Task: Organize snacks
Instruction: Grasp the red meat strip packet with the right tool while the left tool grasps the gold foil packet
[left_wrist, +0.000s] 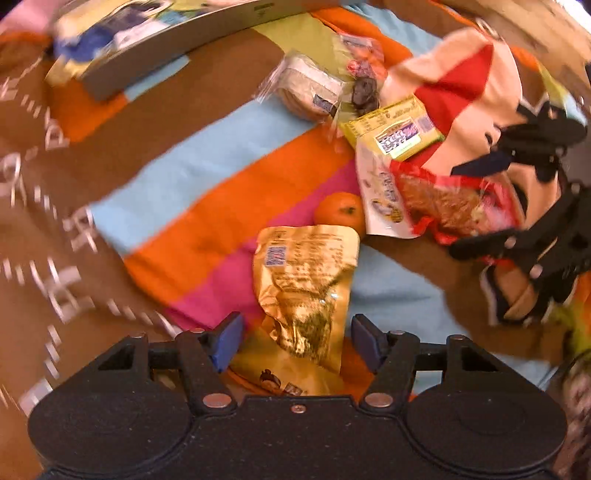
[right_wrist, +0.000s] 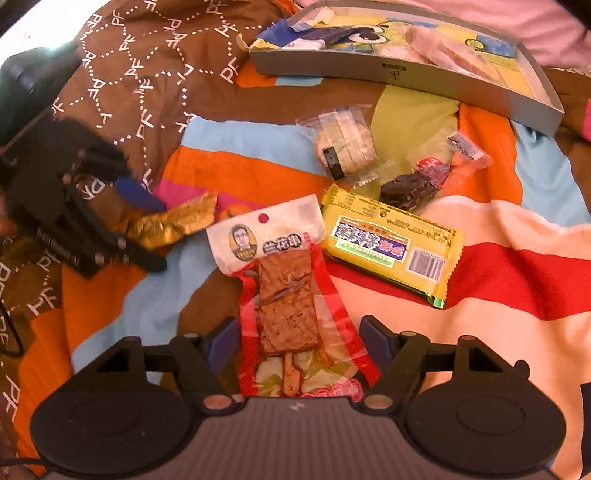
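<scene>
Right wrist: tofu packet between hand-held gripper fingers.

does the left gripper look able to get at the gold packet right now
Probably yes. The left gripper has its jaws open on either side of the gold packet, and nothing lies between them. The orange only touches the packet's far end.

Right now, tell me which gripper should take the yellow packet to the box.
Right. The right gripper is open, with the yellow packet close ahead; only the red tofu pouch lies between its fingers. The left gripper straddles the gold pouch, farther off.
</scene>
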